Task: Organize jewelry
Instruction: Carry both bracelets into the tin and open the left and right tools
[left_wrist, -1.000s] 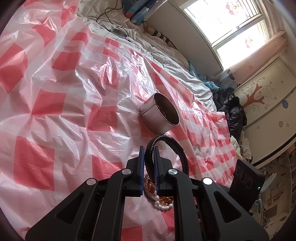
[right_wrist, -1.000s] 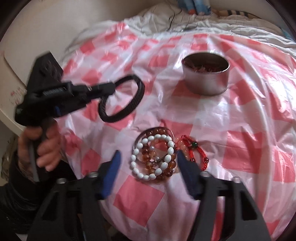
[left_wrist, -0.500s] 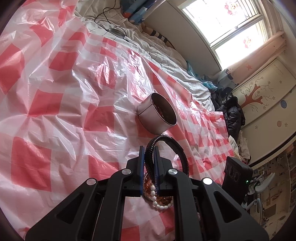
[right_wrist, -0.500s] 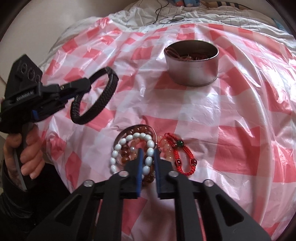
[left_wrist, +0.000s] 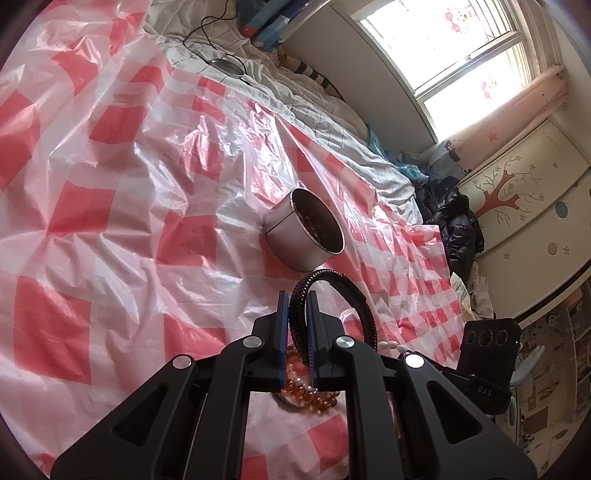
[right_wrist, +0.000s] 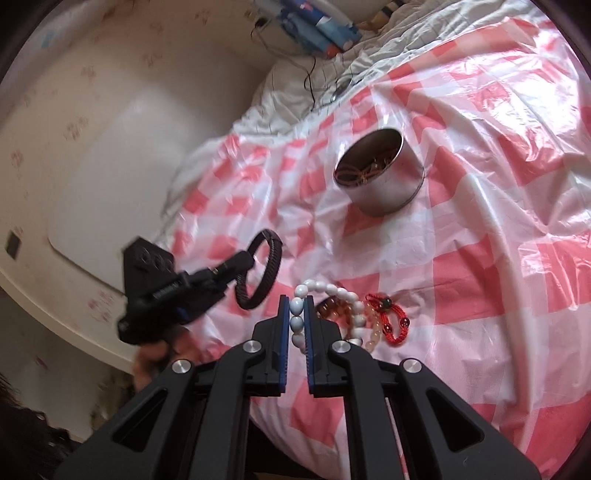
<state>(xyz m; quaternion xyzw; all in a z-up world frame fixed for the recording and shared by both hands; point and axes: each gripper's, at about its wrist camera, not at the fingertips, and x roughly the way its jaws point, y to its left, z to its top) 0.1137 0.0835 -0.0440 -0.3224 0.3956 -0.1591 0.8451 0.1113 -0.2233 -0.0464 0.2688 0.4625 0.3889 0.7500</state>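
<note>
My left gripper (left_wrist: 297, 295) is shut on a black braided bracelet (left_wrist: 334, 282), held above the red-and-white checked plastic sheet (left_wrist: 110, 206); it also shows in the right wrist view (right_wrist: 264, 273). My right gripper (right_wrist: 296, 301) is shut on a white bead bracelet (right_wrist: 295, 306) and lifts it. An amber bead bracelet (right_wrist: 332, 308) and a red cord bracelet (right_wrist: 393, 325) lie just beyond it. A round metal tin (right_wrist: 380, 177) with jewelry inside stands farther out; it also shows in the left wrist view (left_wrist: 303, 236).
White bedding with a black cable (left_wrist: 221, 62) lies behind the sheet. Blue packages (right_wrist: 317, 26) sit at the bed's far end. A bed headboard (right_wrist: 110, 166) stands on the left. A wardrobe (left_wrist: 524, 206) and dark clothes (left_wrist: 458, 221) stand on the right.
My right gripper closed on the white bead bracelet and lifted it off the pile. My left gripper kept hold of the black bracelet and shifted a little.
</note>
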